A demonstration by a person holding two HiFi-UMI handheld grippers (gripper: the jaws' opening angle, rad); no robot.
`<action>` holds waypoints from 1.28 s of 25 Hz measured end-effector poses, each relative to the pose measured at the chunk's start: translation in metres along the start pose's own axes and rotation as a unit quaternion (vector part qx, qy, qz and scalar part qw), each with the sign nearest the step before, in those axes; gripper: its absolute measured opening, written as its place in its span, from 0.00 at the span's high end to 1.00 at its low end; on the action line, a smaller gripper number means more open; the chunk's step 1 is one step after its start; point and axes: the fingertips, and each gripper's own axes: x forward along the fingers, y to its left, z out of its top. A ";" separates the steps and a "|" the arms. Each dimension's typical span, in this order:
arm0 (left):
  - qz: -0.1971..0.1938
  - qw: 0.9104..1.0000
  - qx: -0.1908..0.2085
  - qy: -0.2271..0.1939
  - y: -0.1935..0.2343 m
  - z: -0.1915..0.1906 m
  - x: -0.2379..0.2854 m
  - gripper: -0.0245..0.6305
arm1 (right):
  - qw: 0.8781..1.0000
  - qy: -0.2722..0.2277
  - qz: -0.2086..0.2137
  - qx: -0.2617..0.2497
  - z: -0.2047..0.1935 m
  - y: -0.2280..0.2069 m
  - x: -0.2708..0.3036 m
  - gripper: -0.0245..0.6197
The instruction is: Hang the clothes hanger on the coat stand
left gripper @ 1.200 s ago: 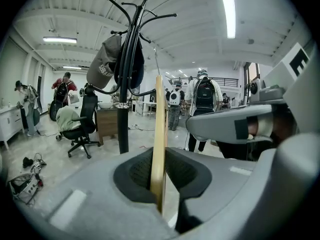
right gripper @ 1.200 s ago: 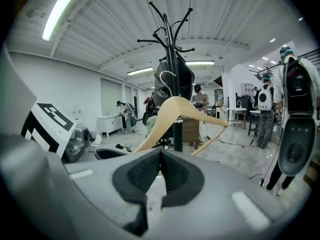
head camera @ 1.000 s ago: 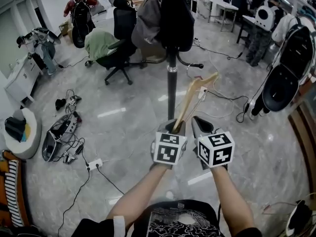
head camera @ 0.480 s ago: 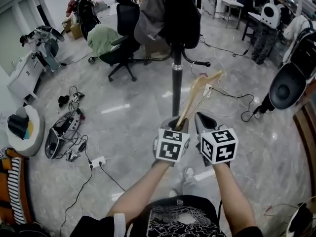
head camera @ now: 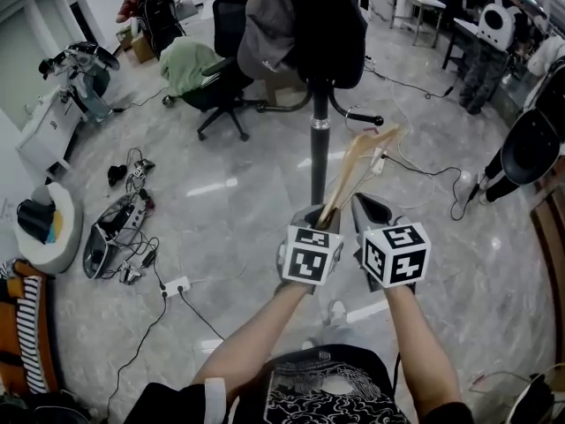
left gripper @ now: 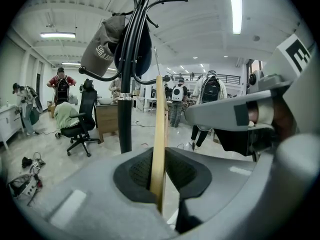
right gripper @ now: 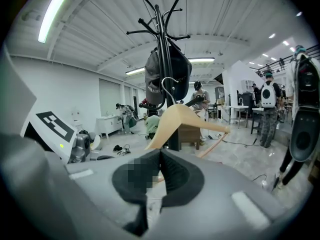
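A pale wooden clothes hanger [head camera: 357, 166] slants up and to the right from my left gripper [head camera: 313, 217], which is shut on its lower end. In the left gripper view the hanger [left gripper: 160, 134] stands edge-on between the pads. My right gripper [head camera: 364, 203] is beside it on the right, shut with nothing in it; in its view the hanger [right gripper: 182, 118] lies just beyond the closed gripper [right gripper: 159, 156]. The black coat stand [head camera: 320, 148] rises right behind the hanger, with a grey cap [head camera: 265, 25] and a dark garment [head camera: 331, 25] on its upper hooks.
An office chair with a green garment [head camera: 207, 73] stands at the back left. Cables and a power strip [head camera: 172, 287] lie on the floor at left, near a white round stool [head camera: 44, 232]. People stand at the back and the right.
Both grippers and the hanger have come closer to the coat stand, which now looms larger and nearer in the head view. The grip on the hanger is unchanged.
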 end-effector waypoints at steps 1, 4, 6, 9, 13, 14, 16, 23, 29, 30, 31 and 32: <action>0.001 1.000 -0.001 0.001 0.001 0.000 0.004 0.89 | 1.000 0.000 0.001 -0.001 0.001 -0.003 0.003 0.96; 0.005 1.000 -0.003 0.004 0.004 0.000 0.014 0.89 | 1.000 0.001 0.006 -0.004 0.004 -0.009 0.010 0.96; 0.008 1.000 -0.005 0.006 0.005 -0.001 0.020 0.89 | 1.000 0.003 0.010 -0.005 0.003 -0.013 0.014 0.96; 0.012 1.000 -0.007 0.010 0.007 -0.003 0.026 0.89 | 1.000 0.006 0.014 -0.007 0.003 -0.016 0.019 0.96; 0.018 1.000 -0.009 0.017 0.009 -0.007 0.033 0.89 | 1.000 0.010 0.023 -0.008 0.001 -0.018 0.025 0.96; 0.019 1.000 -0.010 0.018 0.010 -0.008 0.035 0.89 | 1.000 0.011 0.025 -0.008 0.001 -0.018 0.026 0.96; 0.019 1.000 -0.011 0.022 0.011 -0.010 0.039 0.89 | 1.000 0.014 0.026 -0.008 -0.001 -0.021 0.028 0.96; 0.024 0.999 -0.014 0.030 0.012 -0.015 0.052 0.89 | 0.999 0.020 0.027 -0.004 -0.006 -0.032 0.029 0.96; 0.029 0.999 -0.020 0.041 0.018 -0.021 0.063 0.89 | 0.999 0.026 0.028 -0.003 -0.010 -0.038 0.035 0.96; 0.030 0.998 -0.021 0.042 0.019 -0.022 0.064 0.89 | 0.999 0.027 0.028 -0.004 -0.011 -0.038 0.037 0.96; 0.031 0.998 -0.022 0.042 0.020 -0.022 0.066 0.89 | 0.999 0.029 0.029 -0.004 -0.011 -0.039 0.038 0.96; 0.031 0.998 -0.023 0.043 0.021 -0.022 0.068 0.89 | 0.999 0.030 0.030 -0.004 -0.012 -0.040 0.040 0.96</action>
